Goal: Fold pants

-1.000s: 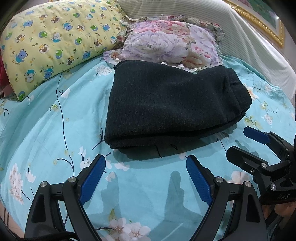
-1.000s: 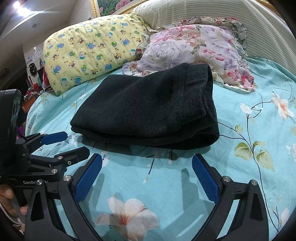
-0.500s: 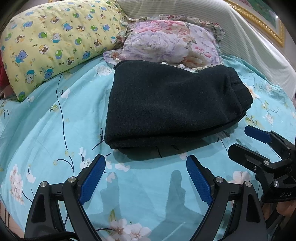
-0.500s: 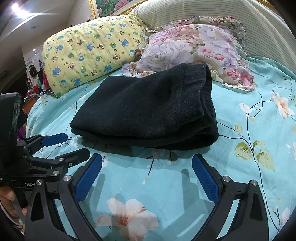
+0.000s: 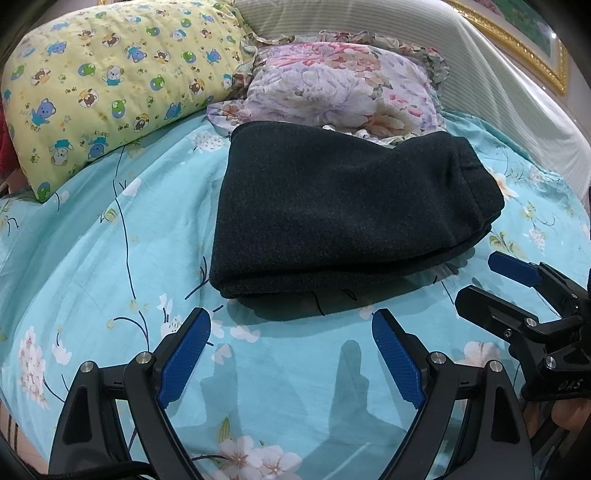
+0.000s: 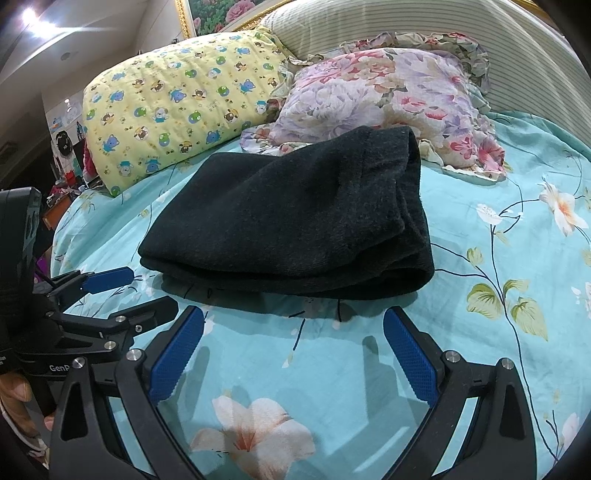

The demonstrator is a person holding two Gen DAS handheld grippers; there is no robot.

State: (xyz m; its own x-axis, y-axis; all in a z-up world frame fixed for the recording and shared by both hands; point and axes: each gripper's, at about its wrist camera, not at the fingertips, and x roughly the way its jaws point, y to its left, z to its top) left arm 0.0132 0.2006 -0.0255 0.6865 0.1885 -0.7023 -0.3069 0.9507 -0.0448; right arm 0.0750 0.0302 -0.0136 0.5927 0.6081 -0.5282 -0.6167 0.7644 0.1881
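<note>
The dark pants lie folded into a thick rectangle on the turquoise flowered bedsheet; they also show in the right wrist view. My left gripper is open and empty, hovering just short of the near edge of the pants. My right gripper is open and empty, also just short of that edge. Each gripper shows in the other's view, the right one at the right and the left one at the left, both open.
A yellow cartoon-print pillow and a floral ruffled pillow lie behind the pants, the far fold touching the floral one. A striped padded headboard rises behind. Room clutter shows past the bed's left edge.
Both grippers have drawn back slightly from the pants and stayed open. The pants have not moved.
</note>
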